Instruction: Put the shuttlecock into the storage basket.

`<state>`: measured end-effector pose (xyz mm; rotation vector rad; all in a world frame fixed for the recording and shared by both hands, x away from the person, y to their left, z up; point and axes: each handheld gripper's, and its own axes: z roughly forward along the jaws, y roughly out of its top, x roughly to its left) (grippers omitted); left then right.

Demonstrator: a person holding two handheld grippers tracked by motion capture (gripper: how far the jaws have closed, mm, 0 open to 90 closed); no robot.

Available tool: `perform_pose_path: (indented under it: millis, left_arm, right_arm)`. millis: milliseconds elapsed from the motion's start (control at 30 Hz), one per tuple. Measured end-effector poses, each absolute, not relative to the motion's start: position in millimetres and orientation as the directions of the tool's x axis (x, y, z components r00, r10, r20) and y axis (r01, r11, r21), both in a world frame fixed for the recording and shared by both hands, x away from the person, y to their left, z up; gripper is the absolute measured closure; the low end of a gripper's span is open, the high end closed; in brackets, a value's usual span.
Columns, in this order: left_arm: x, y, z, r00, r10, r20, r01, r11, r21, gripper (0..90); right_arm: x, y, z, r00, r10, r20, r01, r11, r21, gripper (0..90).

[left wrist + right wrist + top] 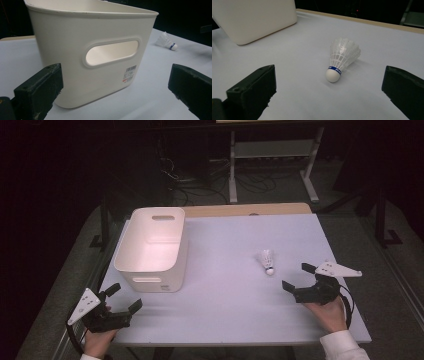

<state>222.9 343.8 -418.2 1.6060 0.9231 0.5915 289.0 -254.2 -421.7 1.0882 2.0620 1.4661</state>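
A white shuttlecock (267, 261) with a blue band lies on its side on the pale table (230, 310), cork end toward the person. In the right gripper view the shuttlecock (340, 61) lies just ahead of the wide-set jaws. My right gripper (298, 277) is open, a short way to the right of and nearer than the shuttlecock, touching nothing. A white plastic bin (152, 247) with handle slots stands at the table's left. My left gripper (124, 298) is open near the front left corner, facing the bin's near wall (95, 57).
A wooden strip (250, 210) runs along the table's far edge. Behind it stand a white metal frame (270, 155) and loose cables on the dark floor. The shuttlecock (167, 41) appears far off past the bin in the left gripper view.
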Motion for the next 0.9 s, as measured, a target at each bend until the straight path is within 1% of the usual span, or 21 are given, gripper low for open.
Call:
perform_pose_path:
  millis: [500, 667, 767, 900]
  left_arm:
    - [222.8, 343.8, -419.4, 0.564, 0.819, -0.105, 0.264, -0.059, 0.963, 0.0]
    - [222.0, 343.7, -419.4, 0.563, 0.819, -0.112, 0.266, -0.051, 0.963, 0.0]
    - [221.9, 343.9, -419.3, 0.567, 0.818, -0.102, 0.269, -0.067, 0.961, 0.0]
    - [221.6, 344.4, -419.5, 0.564, 0.819, -0.106, 0.269, -0.061, 0.961, 0.0]
  right_arm:
    - [289.6, -251.6, -422.5, -0.624, 0.773, 0.112, 0.379, 0.173, 0.909, 0.0]
    - [290.6, -249.7, -422.6, -0.619, 0.778, 0.111, 0.395, 0.186, 0.900, 0.0]
    - [291.0, -248.5, -421.6, -0.616, 0.779, 0.118, 0.408, 0.188, 0.893, 0.0]
    - [292.7, -245.4, -417.0, -0.616, 0.782, 0.094, 0.407, 0.213, 0.888, 0.0]
